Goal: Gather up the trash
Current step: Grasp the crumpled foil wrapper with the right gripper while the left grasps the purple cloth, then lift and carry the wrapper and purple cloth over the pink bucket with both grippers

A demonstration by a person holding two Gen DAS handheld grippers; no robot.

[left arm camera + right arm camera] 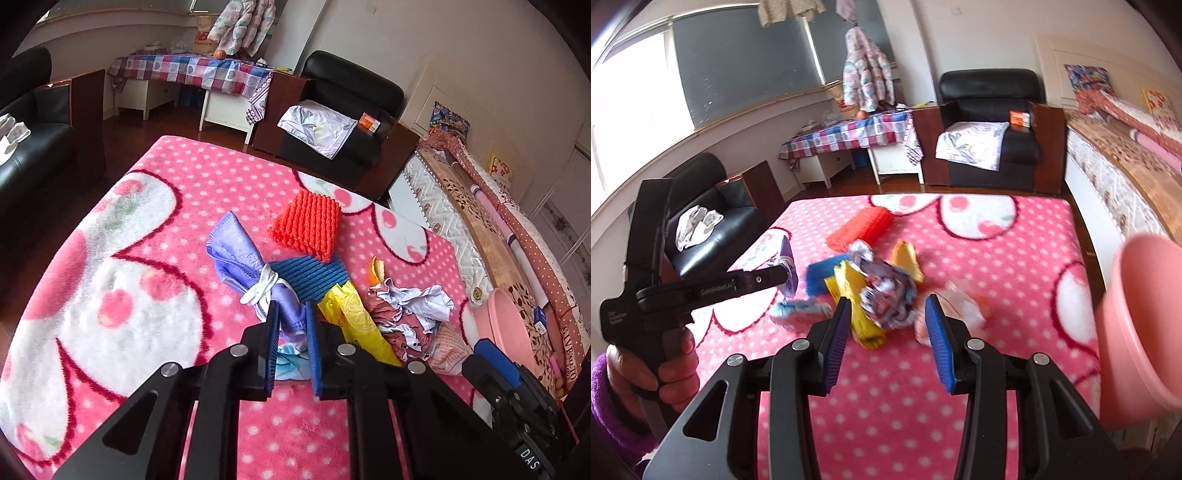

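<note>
left wrist view looks down my left gripper [291, 325] at a pile of trash on a table draped in a pink polka-dot blanket [155, 206]. its blue pads are pinched on the near end of a purple cloth [236, 254] tied round with a white cord [260, 288]; pale blue paper [290, 360] lies under the jaws. past the cloth sit a blue ribbed pad [314, 273] and, toward the far edge, an orange ribbed pad [306, 225]. a yellow wrapper [356, 317], crumpled paper [410, 306] and a scrap of orange peel [377, 269] lie nearer the right edge. only this view shows the cord and the grip close up, and the tip of my right gripper at lower right with a pink bowl [498, 321] beyond it.

right wrist view is motion-blurred. my right gripper [888, 321] hangs above the near half of the blanket with its jaws spread and nothing between them; the crumpled paper [886, 291] and yellow wrapper [857, 295] sit just past the pads. only here can i see the hand [665, 365] in a purple sleeve [605, 402] wrapped round the left gripper's handle at the left edge, that gripper angled down toward the pile. the pink bowl [1141, 314] fills the right side, close to the lens.
</note>
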